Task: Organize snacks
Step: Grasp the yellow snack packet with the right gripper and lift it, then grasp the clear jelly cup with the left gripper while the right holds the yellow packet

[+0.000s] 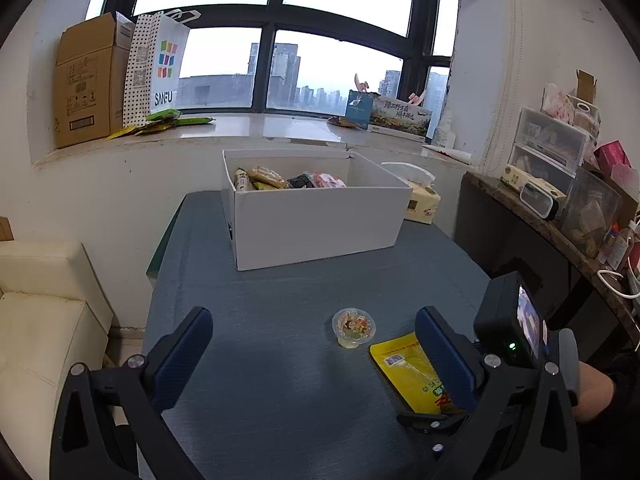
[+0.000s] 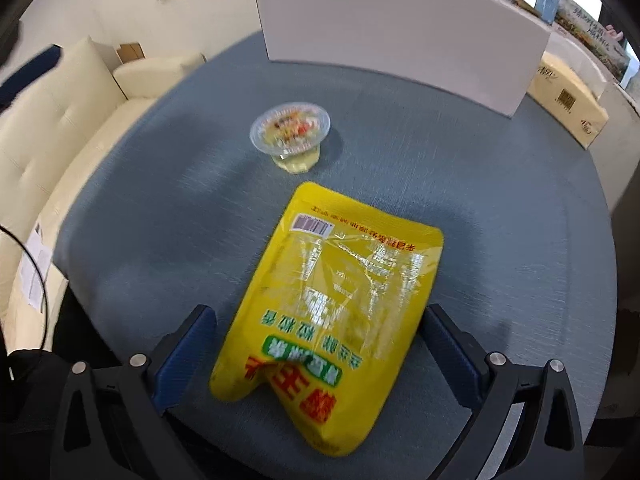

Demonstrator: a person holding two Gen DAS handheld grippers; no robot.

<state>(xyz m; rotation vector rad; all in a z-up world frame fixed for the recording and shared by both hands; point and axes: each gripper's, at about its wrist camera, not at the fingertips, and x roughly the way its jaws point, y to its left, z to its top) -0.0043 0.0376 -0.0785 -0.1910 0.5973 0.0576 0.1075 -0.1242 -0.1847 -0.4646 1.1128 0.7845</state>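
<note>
In the right wrist view, the jelly cup (image 2: 290, 133) sits centre-left, the yellow snack bag (image 2: 332, 312) lies lower centre between the open right gripper (image 2: 320, 344), likely about to close, while the left gripper (image 1: 316, 344) hovers open, the white box (image 1: 320, 224) awaiting.

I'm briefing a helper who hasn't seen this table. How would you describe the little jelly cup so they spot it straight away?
Start at the white box at the far end of the blue-grey table. Nearer, on the open tabletop, lies a yellow snack bag, and just beyond its top edge stands the jelly cup. It is the only small round clear cup, with a colourful printed lid and pale yellow contents.
</note>
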